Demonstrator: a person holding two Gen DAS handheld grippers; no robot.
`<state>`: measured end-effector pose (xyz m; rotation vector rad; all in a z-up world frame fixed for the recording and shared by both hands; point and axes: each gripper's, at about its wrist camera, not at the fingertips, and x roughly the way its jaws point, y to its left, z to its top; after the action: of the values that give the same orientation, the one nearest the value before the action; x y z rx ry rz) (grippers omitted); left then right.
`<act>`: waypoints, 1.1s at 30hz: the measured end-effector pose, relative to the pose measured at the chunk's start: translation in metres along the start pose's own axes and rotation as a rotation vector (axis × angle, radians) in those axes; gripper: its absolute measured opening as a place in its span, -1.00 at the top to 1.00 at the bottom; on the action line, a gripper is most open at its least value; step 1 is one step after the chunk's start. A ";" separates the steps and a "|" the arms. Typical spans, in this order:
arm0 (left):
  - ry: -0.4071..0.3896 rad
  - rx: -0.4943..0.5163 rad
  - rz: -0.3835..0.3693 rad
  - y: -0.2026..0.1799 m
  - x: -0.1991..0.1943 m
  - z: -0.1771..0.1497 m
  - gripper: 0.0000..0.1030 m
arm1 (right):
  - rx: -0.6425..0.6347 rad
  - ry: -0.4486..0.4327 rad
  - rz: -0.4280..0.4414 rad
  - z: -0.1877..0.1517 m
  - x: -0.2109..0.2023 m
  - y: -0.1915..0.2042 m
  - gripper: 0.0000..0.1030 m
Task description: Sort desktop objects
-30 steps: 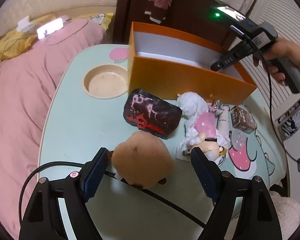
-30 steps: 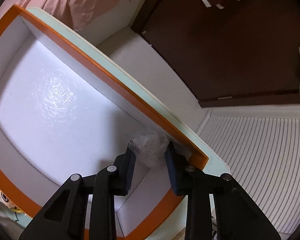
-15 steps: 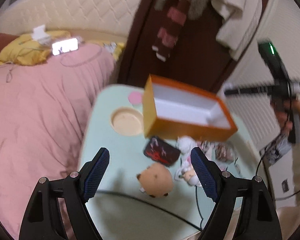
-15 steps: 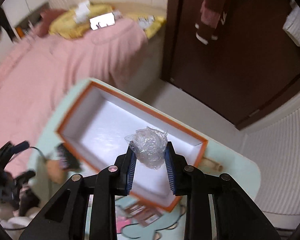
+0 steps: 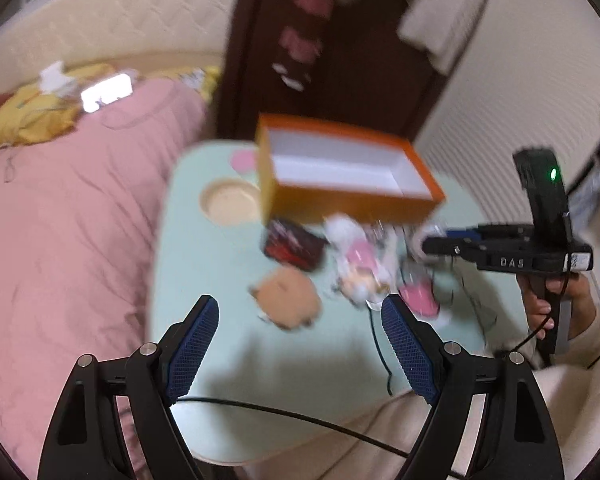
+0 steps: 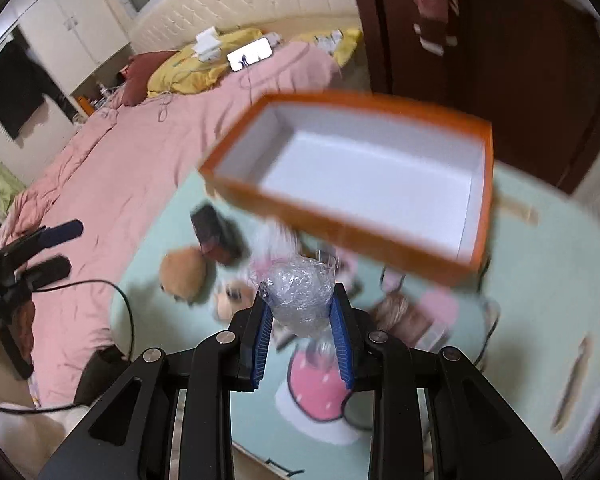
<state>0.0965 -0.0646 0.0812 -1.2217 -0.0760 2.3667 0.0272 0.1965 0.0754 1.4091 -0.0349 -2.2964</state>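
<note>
- Pinching a crumpled wad of clear plastic wrap between blue pads, right gripper jaws nearly closed; left gripper jaws spread wide, nothing between them.
- Ahead of the right jaws and beyond the wad: orange box, white inside, nothing visible in it.
- Below and past the left jaws: brown plush, dark pouch, pink-and-white doll, all blurred, on the mint table.
- Step in hand, by appearances: carrying the wad to the box.
- Next move: bring the wad over the box opening, then part the jaws.
</note>
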 end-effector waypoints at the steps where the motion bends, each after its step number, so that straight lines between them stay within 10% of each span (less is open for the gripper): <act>1: 0.016 0.010 -0.005 -0.006 0.008 -0.005 -0.61 | 0.008 -0.005 -0.008 -0.009 0.002 -0.001 0.43; 17: 0.120 -0.026 0.072 -0.027 0.066 -0.033 -0.61 | 0.046 -0.083 -0.282 -0.058 0.008 -0.013 0.33; 21: 0.124 -0.019 0.064 -0.030 0.067 -0.036 -0.61 | 0.014 -0.212 -0.344 -0.066 -0.012 0.000 -0.55; 27: 0.123 0.026 0.065 -0.043 0.065 -0.040 -0.61 | 0.028 -0.366 -0.303 -0.079 -0.046 0.005 -0.59; 33: 0.122 0.033 0.090 -0.046 0.069 -0.044 -0.64 | 0.061 -0.266 -0.300 -0.098 -0.032 0.006 -0.59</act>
<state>0.1143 -0.0008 0.0148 -1.3765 0.0586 2.3535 0.1249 0.2236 0.0568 1.1939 0.0267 -2.7400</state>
